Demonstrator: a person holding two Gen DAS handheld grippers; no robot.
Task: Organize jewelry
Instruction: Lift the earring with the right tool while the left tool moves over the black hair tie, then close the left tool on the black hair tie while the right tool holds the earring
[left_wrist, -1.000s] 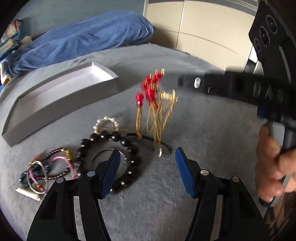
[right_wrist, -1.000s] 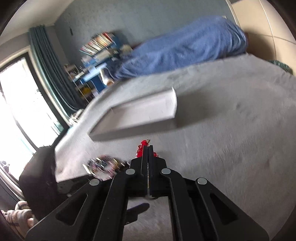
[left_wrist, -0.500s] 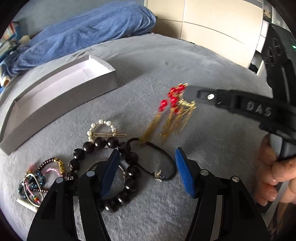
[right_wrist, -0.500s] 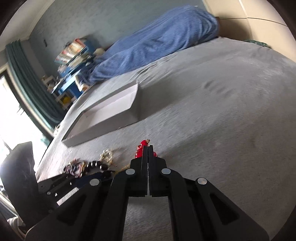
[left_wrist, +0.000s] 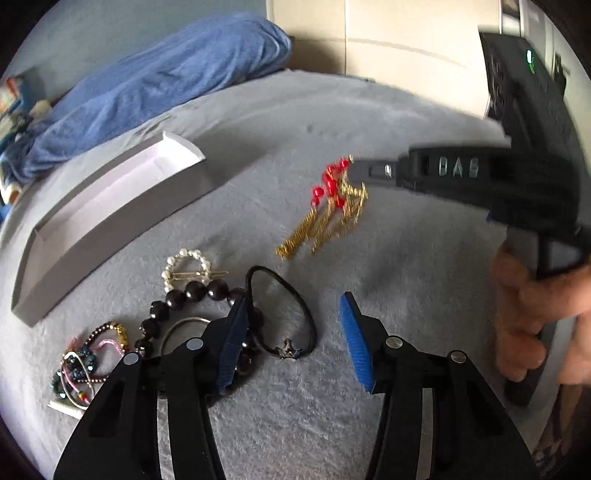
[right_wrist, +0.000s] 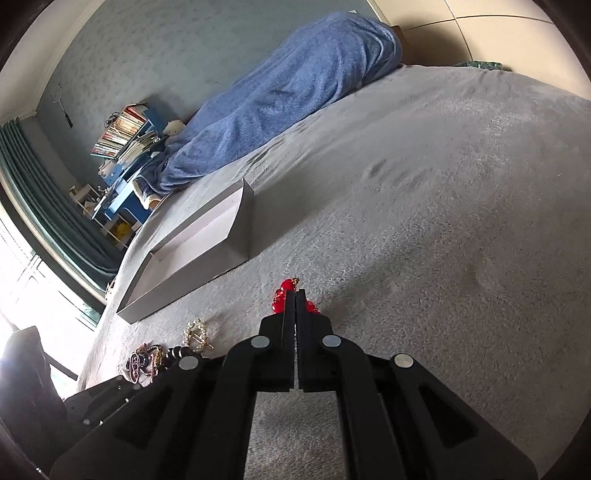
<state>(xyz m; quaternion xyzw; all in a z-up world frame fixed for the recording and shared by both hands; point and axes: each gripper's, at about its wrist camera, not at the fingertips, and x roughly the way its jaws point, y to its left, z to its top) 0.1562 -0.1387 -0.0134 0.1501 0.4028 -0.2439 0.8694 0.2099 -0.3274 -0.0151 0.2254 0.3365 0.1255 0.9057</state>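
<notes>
- The right gripper (right_wrist: 296, 295) has its fingers (right_wrist: 288, 314) pressed together on the top of a red-and-gold tassel piece (left_wrist: 328, 206). It is pinched at the red beads, so the gold chains hang free and trail down toward the grey blanket (left_wrist: 406, 258), their lower ends at or just above it; which, cannot be told.
- Held by its top like this, the piece stays untangled and clear of the other jewelry, which probably suits carrying it to the grey box (left_wrist: 110, 206).
- The left gripper (left_wrist: 291, 332) has its fingers (left_wrist: 354, 343) spread and holding nothing; the jaws have just been closing somewhat. A black cord with a small charm (left_wrist: 284, 314) lies on the blanket between them, untouched.
- The left finger overlaps a black bead bracelet (left_wrist: 184, 295) and a thin metal bangle (left_wrist: 177, 328) as seen from the left wrist camera.
- Beyond lie a pearl hair clip (left_wrist: 188, 266) and a knot of small colourful bracelets (left_wrist: 85, 362), all loose on the bed.
- The open box sits to the far left, well apart from the tassel piece, and looks empty.
- The right gripper reaches in from the right, angled gently downward, a hand (left_wrist: 535, 314) wrapped round its handle.
- The left gripper points more steeply down over the pile.
</notes>
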